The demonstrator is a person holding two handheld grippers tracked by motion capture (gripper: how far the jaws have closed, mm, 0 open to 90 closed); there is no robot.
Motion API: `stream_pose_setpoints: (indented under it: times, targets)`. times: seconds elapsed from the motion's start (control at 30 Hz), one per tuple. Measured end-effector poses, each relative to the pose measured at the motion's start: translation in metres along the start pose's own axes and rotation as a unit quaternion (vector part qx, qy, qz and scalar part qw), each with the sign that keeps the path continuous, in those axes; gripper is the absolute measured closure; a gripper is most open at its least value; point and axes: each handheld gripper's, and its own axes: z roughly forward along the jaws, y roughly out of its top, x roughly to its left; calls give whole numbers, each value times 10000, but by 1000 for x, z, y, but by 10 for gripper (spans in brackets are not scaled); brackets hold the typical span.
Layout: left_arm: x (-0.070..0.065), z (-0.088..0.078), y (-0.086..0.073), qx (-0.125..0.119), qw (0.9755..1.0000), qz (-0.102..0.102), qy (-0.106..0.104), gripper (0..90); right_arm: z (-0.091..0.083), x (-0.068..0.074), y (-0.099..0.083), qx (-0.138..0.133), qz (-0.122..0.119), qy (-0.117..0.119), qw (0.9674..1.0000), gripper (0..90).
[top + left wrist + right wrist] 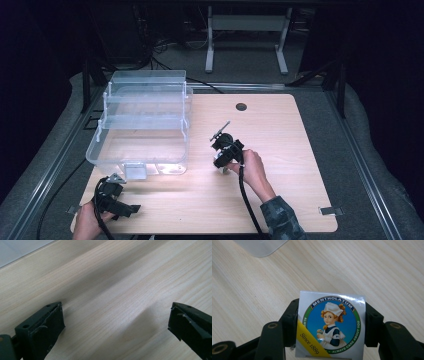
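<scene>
So the right gripper (pixel 221 159) is out around the middle of the wooden table (pixel 290 150), a bit right of the clear plastic organizer box (pixel 142 125). From the right gripper view its 2 black jaws are clamped on either side of a small white Mentholatum box (pixel 331 326), the one with the round blue label and the yellow "Since 1889" stripe. The pads press on both side faces, so it's a proper grip, jaws about half closed around it. The box sits square between them, printed face toward the camera, tabletop behind it. In the high view the box is just a pale bit under the gripper head, too small to make out.

The left gripper (pixel 115 200) is down at the near left corner of the table, just near of the organizer's front latch. In the left gripper view its jaws stand wide apart, 1 at each edge, with bare wood grain between them and nothing held.

The organizer is on the far left part of the table, lid up, with 2 see-through trays stepped back above the base. The 2 grippers are well apart.
</scene>
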Motion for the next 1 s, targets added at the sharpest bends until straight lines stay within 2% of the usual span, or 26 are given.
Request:
stream_pose_setpoints:
  times: [0.13,0.17,0.23,0.7,0.73,0.77,0.8,0.87,0.9,0.93,1.0]
  targets:
    - [-1,0,0,11,10000,63,-7,1,-12,-4,-7,-86,12,-106,9999,442]
    - [-1,0,0,6,10000,54,-6,1,-14,-6,-10,-137,28,-59,9999,442]
    - [-1,0,0,-10,10000,53,-1,1,-20,-9,-15,-126,65,-163,9998,442]
    - [-2,-2,1,-35,9999,95,-9,1,-49,-49,-60,-305,647,-382,9967,443]
    - [-2,-2,1,-49,9999,115,-16,1,-54,-56,-68,-297,743,-462,9957,443]
    - [-2,-2,1,-49,9999,115,-16,1,-54,-56,-68,-297,743,-462,9957,443]
    - [-2,-3,1,-63,9999,126,-7,1,-59,-63,-76,-298,875,-524,9943,443]
    - [-2,-3,1,-60,9999,130,-8,1,-63,-70,-83,-311,1012,-616,9925,444]
    - [-2,-2,1,-63,9999,130,-7,1,-65,-76,-89,-375,1085,-498,9921,444]
    - [-2,-2,1,-63,9999,130,-7,1,-67,-79,-93,-340,1169,-637,9905,444]
    - [-2,-2,1,-57,9999,113,1,1,-68,-82,-95,-329,1214,-654,9899,444]
